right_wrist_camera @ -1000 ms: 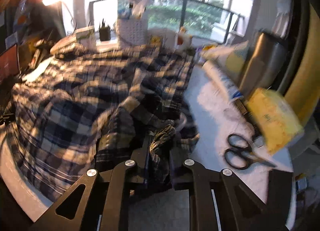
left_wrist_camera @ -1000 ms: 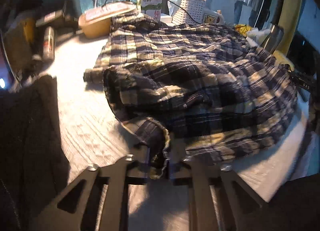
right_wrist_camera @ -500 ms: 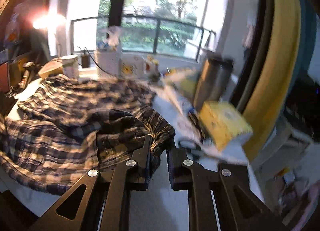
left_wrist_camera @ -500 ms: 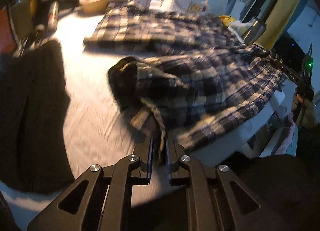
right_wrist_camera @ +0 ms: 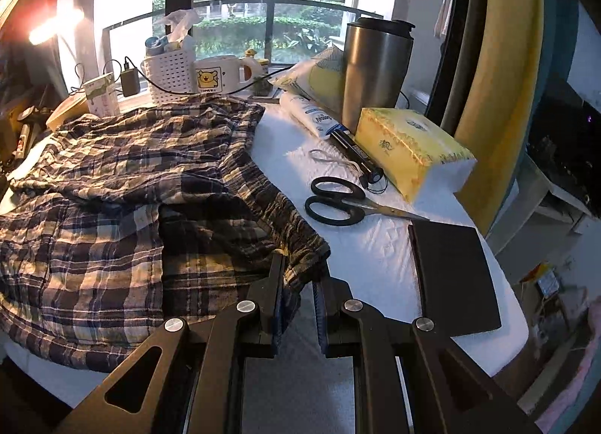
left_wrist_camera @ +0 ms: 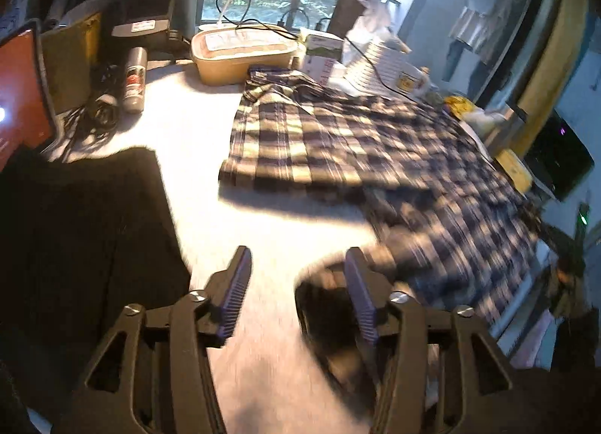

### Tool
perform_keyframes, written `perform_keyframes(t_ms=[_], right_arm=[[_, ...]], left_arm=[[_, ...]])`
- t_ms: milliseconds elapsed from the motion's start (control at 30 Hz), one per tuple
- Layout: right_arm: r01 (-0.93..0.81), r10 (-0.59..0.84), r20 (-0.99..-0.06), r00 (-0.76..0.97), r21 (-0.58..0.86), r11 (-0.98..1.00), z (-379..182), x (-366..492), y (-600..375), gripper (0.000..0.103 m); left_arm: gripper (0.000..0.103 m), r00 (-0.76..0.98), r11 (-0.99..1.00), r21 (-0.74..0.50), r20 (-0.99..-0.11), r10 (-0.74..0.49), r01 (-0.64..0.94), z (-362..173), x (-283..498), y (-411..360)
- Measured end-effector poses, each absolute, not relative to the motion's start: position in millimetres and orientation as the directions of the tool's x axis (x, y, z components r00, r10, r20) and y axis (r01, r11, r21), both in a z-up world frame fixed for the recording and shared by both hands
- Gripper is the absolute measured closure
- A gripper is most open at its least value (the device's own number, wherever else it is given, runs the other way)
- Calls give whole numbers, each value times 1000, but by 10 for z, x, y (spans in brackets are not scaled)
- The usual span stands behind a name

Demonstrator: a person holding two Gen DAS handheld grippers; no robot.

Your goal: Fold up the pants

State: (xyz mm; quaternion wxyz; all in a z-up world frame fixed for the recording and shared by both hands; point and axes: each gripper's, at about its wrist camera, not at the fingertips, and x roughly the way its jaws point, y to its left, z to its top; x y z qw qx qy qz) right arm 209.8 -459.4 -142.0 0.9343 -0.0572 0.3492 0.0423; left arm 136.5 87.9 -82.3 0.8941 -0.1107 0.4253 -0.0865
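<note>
The plaid pants (left_wrist_camera: 357,141) lie spread over the white table (left_wrist_camera: 195,133), folded in part, one leg reaching toward the window. My left gripper (left_wrist_camera: 296,265) is open and empty above the table, its right finger beside the pants' near dark edge. In the right wrist view the pants (right_wrist_camera: 124,186) fill the left half. My right gripper (right_wrist_camera: 296,276) is nearly closed on the pants' waistband corner (right_wrist_camera: 300,250), which sits between its fingers.
A black garment (left_wrist_camera: 75,238) lies at the left. A beige box (left_wrist_camera: 240,55), a spray can (left_wrist_camera: 135,77) and a white basket (right_wrist_camera: 169,73) stand at the back. Scissors (right_wrist_camera: 345,205), a yellow tissue box (right_wrist_camera: 409,148), a steel tumbler (right_wrist_camera: 375,66) and a black notebook (right_wrist_camera: 454,268) lie at the right.
My left gripper has let go of the pants' edge and opened, and has pulled back. My right gripper has brought its corner down toward the table while still pinching it.
</note>
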Motion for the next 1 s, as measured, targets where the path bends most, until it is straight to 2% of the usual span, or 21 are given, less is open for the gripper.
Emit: perform_keyframes(t_ms=[100,200,233,267,367,533,700,833,900,967,1000], right_arm=[[-126,40,-665,746,-82,989,-1421,2108,-4598,89],[-132,41,-672,739,-85,988,-1445,2122,-4603,89],[-132,40,-676,736,-85,988,-1463,2132,-4603,89],[-130,40,-677,735,-83,988,-1472,2139,-4607,89],[-127,39,-682,730,-79,989,-1517,2167,-4606,89],[-124,43,-677,735,-71,990,-1518,2159,-4625,89],[-119,42,-669,742,-69,991,-1474,2100,-4655,89],[-118,42,-670,741,-68,991,-1458,2055,-4662,89],[-119,42,-672,740,-69,991,-1459,2050,-4666,89],[-117,42,-672,739,-67,991,-1460,2045,-4671,89],[-116,43,-672,740,-65,991,-1459,2047,-4671,89]], left_arm=[[49,587,968,-236,-773,-241,87,-906,1525,720],[50,539,942,-269,-773,-336,201,-953,1384,487],[62,532,933,-276,-767,-359,232,-958,1288,413],[80,527,930,-275,-767,-366,244,-952,1228,371],[97,515,918,-310,-760,-396,248,-964,980,275],[98,526,899,-336,-730,-436,281,-846,623,115],[98,422,882,-377,-777,-468,283,-1016,504,101],[96,431,882,-397,-770,-470,253,-1012,446,262],[91,479,896,-373,-757,-445,241,-888,458,407],[79,527,908,-353,-739,-419,228,-768,495,546],[77,557,915,-341,-726,-403,218,-696,544,631]])
